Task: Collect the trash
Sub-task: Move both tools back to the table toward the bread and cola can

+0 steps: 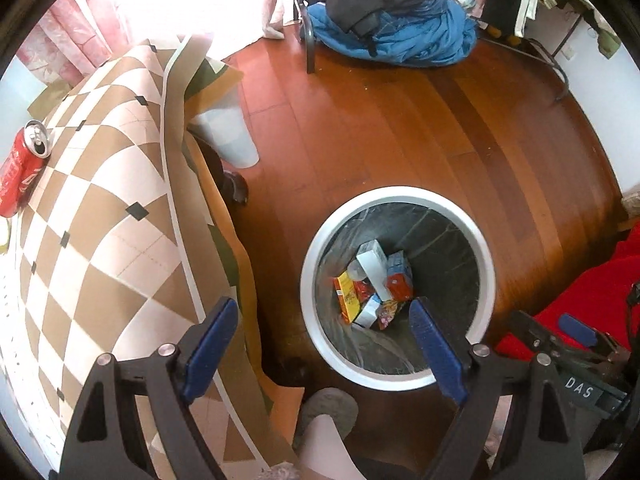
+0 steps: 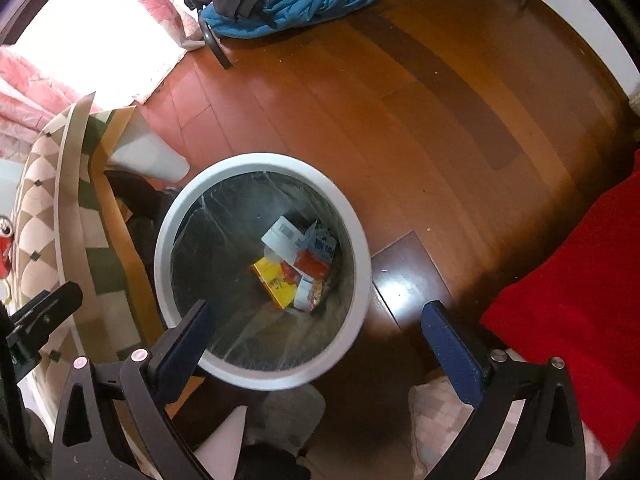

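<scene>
A round white-rimmed trash bin [image 1: 486, 248] with a dark liner stands on the wooden floor. It also shows in the right wrist view [image 2: 360, 240]. Several cartons and wrappers [image 1: 374, 284] lie at its bottom, also in the right wrist view [image 2: 298, 266]. A red soda can [image 1: 22, 168] lies on the checkered tablecloth [image 1: 104, 208] at the far left. My left gripper [image 1: 324, 312] is open and empty, above the bin's left edge. My right gripper [image 2: 320, 316] is open and empty, above the bin's near rim. The right gripper also shows in the left wrist view [image 1: 576, 332].
A chair with a blue jacket and dark clothes [image 1: 392, 20] stands at the far side of the floor. A white bin or stool [image 1: 236, 136] stands under the table edge. Red fabric [image 2: 572, 288] is at the right. Pink curtains [image 1: 80, 12] hang at the back left.
</scene>
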Demonstrator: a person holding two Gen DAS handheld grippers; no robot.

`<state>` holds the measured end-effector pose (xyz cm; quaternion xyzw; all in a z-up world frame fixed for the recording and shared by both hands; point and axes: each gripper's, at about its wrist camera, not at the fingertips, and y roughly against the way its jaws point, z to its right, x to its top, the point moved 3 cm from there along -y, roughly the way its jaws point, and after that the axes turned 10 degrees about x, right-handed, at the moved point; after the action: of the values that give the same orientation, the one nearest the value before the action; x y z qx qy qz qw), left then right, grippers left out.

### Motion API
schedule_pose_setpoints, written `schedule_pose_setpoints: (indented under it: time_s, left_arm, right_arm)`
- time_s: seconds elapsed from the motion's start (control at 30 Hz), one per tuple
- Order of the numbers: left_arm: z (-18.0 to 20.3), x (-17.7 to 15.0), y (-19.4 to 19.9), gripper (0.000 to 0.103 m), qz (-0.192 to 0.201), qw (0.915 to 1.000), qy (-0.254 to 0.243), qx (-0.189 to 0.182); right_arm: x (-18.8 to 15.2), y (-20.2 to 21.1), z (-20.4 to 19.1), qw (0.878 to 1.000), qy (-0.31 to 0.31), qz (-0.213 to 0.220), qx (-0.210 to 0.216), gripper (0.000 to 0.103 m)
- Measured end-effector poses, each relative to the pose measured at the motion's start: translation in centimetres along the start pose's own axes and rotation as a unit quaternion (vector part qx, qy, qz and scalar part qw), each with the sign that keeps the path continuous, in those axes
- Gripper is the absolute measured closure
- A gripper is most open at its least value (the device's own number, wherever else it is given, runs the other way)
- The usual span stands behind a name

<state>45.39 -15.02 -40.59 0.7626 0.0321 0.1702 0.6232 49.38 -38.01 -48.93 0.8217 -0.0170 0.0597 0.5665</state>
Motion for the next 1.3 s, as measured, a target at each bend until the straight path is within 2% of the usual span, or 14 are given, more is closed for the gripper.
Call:
schedule_pose_setpoints:
  time_s: [0.37, 0.43, 0.5, 0.7, 0.83, 0.93, 1.03, 1.1, 1.2, 1.3]
  left_arm:
    - [-1.7, -0.4, 6.6, 0.016, 0.046, 0.9988, 0.004, -0.014]
    - [-2.3, -0.2, 8.4, 0.016, 0.058, 0.9982, 0.009, -0.016]
    - [-3.2, 0.3, 10.7, 0.016, 0.082, 0.9964, 0.014, -0.017]
    - [-9.2, 2.9, 17.3, 0.016, 0.149, 0.9871, 0.055, -0.024]
    - [-16.6, 3.8, 18.9, 0.016, 0.175, 0.9788, 0.106, 0.002]
    - [-23.2, 3.2, 18.1, 0.016, 0.179, 0.9710, 0.156, 0.031]
    - [-29.7, 1.7, 16.2, 0.013, 0.173, 0.9629, 0.200, 0.057]
    - [-33.7, 0.5, 14.0, 0.000, 0.155, 0.9599, 0.218, 0.084]
    - [-39.7, -1.6, 9.3, 0.000, 0.116, 0.9523, 0.253, 0.126]
    - [-44.2, -3.6, 4.9, 0.000, 0.076, 0.9449, 0.283, 0.146]
  right_arm:
    - [-0.9, 6.6, -3.1, 0.999, 0.018, 0.027, -0.010, 0.000]
    - [-1.0, 8.3, -4.0, 0.999, 0.019, 0.040, -0.002, 0.000]
    - [-0.8, 10.5, -5.2, 0.997, 0.019, 0.064, 0.029, 0.000]
    - [0.8, 17.8, -12.4, 0.987, 0.061, 0.124, 0.082, 0.000]
    - [1.8, 19.8, -20.0, 0.980, 0.097, 0.117, 0.127, 0.000]
    - [2.1, 18.4, -25.9, 0.978, 0.108, 0.085, 0.158, 0.000]
    - [2.2, 14.9, -32.2, 0.975, 0.104, 0.042, 0.193, 0.000]
    - [2.1, 11.8, -36.2, 0.973, 0.105, 0.019, 0.205, 0.000]
    - [1.7, 6.4, -41.4, 0.972, 0.103, -0.019, 0.209, 0.000]
    - [1.2, 0.6, -45.9, 0.970, 0.085, -0.060, 0.219, 0.000]
